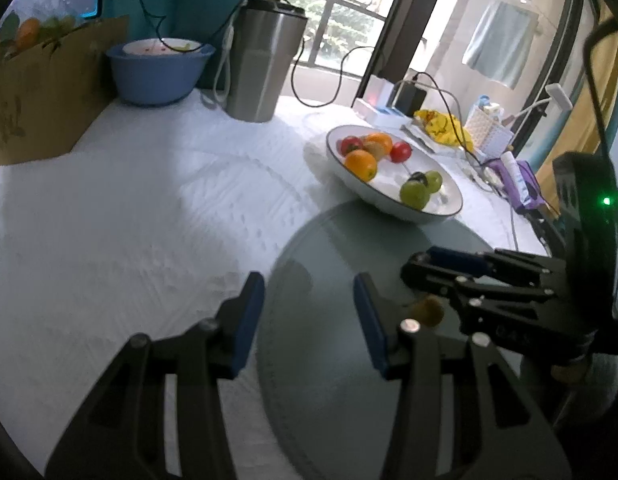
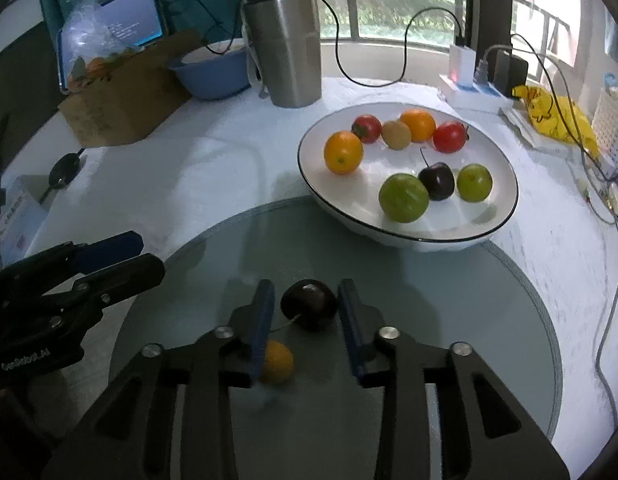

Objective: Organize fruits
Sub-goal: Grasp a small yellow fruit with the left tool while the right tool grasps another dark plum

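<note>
A white bowl (image 2: pixel 497 216) with a dark rim holds several fruits: oranges, red tomatoes, a kiwi, green apples and a dark cherry (image 2: pixel 437 181). It also shows in the left wrist view (image 1: pixel 449 208). On the grey round mat (image 2: pixel 449 320) lie a dark plum (image 2: pixel 309 304) and a small orange fruit (image 2: pixel 277 362). My right gripper (image 2: pixel 307 304) is open with its fingers on either side of the plum, not closed on it. My left gripper (image 1: pixel 309 316) is open and empty over the mat's left edge. The right gripper shows in the left wrist view (image 1: pixel 461 268).
A steel tumbler (image 2: pixel 285 48), a blue bowl (image 2: pixel 213 68) and a cardboard box (image 2: pixel 125 96) stand at the back. Cables, a power strip (image 2: pixel 473 88), a yellow bag (image 2: pixel 557 116) and a white basket lie at the right. A small box (image 2: pixel 17 216) sits left.
</note>
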`<state>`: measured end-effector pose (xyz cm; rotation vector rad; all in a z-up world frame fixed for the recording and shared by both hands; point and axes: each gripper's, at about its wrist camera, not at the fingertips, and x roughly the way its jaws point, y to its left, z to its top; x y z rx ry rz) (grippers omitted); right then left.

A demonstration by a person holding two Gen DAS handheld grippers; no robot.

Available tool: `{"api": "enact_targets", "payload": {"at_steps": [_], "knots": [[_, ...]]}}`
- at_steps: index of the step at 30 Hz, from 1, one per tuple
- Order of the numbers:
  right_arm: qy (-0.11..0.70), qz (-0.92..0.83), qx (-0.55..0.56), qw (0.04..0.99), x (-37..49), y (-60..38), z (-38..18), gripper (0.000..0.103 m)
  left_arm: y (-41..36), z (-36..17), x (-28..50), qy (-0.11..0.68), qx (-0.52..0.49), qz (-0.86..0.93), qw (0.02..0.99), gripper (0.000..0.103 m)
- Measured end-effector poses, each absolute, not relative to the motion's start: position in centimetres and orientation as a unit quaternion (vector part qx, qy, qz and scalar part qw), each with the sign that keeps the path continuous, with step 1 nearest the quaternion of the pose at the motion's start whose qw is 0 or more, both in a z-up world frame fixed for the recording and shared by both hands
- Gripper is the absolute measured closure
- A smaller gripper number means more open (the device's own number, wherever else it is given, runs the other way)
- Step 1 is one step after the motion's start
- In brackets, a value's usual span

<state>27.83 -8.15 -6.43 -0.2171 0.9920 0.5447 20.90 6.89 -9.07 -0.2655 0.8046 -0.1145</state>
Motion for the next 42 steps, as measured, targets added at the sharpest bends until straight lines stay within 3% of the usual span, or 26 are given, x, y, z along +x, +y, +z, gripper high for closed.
{"api": "enact_targets", "payload": {"at_steps": [6, 9, 38, 42], "knots": [[0.476, 0.265, -0.107, 0.832, 27.9, -7.9, -6.9, 0.062, 6.8, -9.2, 20.9, 0.393, -0.128, -0.057, 0.909, 0.055], [0.469, 0.272, -0.11, 0.833, 27.7, -7.8, -6.7, 0.071, 6.4, -9.2, 20.9, 0.396, -0.125, -0.056, 0.908, 0.055], [0.43, 0.247, -0.056, 0.867, 28.0, -16.0, -3.6, 0.071, -2.9, -10.2, 22.6, 0.439, -0.072, -0.121, 0.887, 0.056], [0.428, 0.25, -0.054, 0.867, 28.2, -16.3, -3.6, 0.071, -3.3, -10.3, 22.8, 0.439, -0.054, -0.116, 0.889, 0.075]]}}
